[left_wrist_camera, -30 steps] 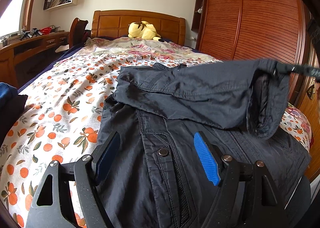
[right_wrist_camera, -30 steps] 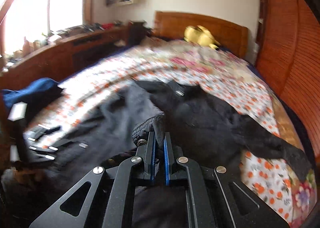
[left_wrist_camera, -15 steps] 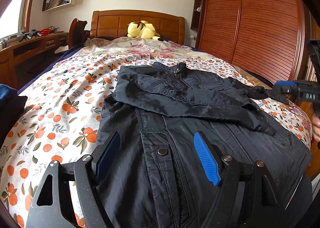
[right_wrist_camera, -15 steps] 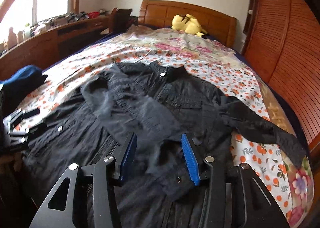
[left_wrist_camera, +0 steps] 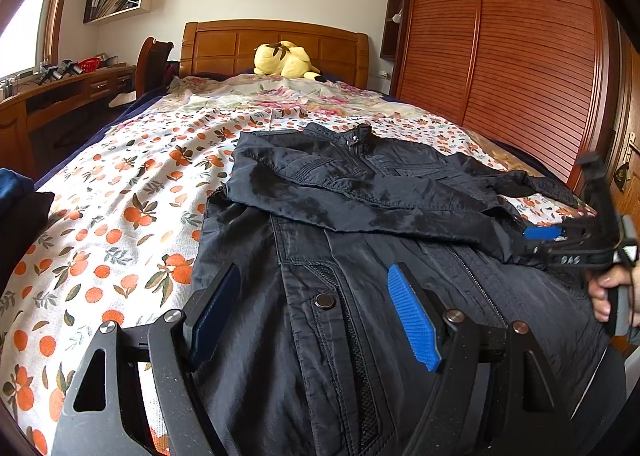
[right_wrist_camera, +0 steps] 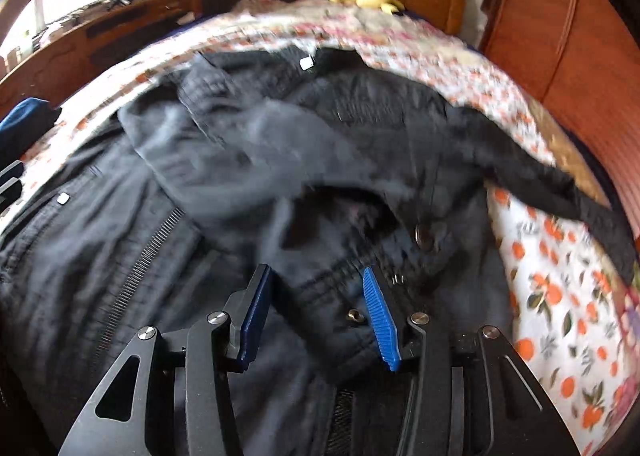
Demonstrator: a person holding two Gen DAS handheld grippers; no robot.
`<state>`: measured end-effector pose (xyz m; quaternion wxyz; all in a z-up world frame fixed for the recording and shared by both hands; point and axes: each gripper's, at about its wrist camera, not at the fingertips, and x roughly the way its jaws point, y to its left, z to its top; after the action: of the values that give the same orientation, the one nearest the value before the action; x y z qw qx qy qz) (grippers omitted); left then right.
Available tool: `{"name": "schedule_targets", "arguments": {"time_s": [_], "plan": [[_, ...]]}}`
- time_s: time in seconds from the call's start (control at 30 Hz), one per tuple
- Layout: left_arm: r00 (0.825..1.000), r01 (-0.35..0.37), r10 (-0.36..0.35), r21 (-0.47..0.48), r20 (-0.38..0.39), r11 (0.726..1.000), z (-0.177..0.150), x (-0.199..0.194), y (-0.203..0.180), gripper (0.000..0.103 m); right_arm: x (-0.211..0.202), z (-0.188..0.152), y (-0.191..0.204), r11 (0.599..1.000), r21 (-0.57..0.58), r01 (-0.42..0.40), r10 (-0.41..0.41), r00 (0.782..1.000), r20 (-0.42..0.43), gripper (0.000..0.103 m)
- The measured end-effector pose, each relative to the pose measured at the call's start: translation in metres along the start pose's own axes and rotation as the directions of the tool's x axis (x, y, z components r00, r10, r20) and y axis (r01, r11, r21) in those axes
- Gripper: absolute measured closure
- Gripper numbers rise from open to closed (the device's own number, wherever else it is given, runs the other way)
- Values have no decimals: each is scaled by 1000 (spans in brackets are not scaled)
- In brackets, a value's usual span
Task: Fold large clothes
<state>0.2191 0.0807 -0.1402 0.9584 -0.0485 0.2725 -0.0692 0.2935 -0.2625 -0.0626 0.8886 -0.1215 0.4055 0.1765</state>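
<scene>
A black jacket (left_wrist_camera: 360,240) lies front-up on the bed, collar toward the headboard. One sleeve (left_wrist_camera: 360,200) is folded across its chest; the other sleeve (right_wrist_camera: 560,184) trails off to the right over the bedspread. My left gripper (left_wrist_camera: 316,308) is open and empty, low over the jacket's lower front near a snap button. My right gripper (right_wrist_camera: 316,312) is open and empty, close above the folded sleeve's cuff; it also shows at the jacket's right edge in the left wrist view (left_wrist_camera: 540,234). The right wrist view is motion-blurred.
The bed has an orange-fruit print bedspread (left_wrist_camera: 120,216) and a wooden headboard (left_wrist_camera: 276,44) with a yellow plush toy (left_wrist_camera: 284,60). A wooden desk (left_wrist_camera: 60,96) runs along the left. A slatted wardrobe (left_wrist_camera: 520,56) stands on the right. Blue clothes (right_wrist_camera: 24,124) lie at the left.
My right gripper carried the sleeve across the jacket, opened and let it drop onto the chest, then moved lower and closer to the cuff. My left gripper has stayed still.
</scene>
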Motion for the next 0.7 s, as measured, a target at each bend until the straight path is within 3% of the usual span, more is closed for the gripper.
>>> {"name": "schedule_targets", "arguments": {"time_s": [0.13, 0.37, 0.7], "plan": [[1000, -6, 6, 6, -8, 1000, 0, 2, -1, 26, 12, -5, -3, 999, 21, -26, 25, 1000, 18, 53], [1000, 10, -10, 27, 9, 1000, 9, -3, -15, 26, 17, -9, 14, 999, -35, 38, -36, 998, 53, 48], [992, 105, -112, 110, 58, 988, 41, -7, -64, 20, -15, -24, -11, 997, 46, -68, 62, 991, 119, 48]]}}
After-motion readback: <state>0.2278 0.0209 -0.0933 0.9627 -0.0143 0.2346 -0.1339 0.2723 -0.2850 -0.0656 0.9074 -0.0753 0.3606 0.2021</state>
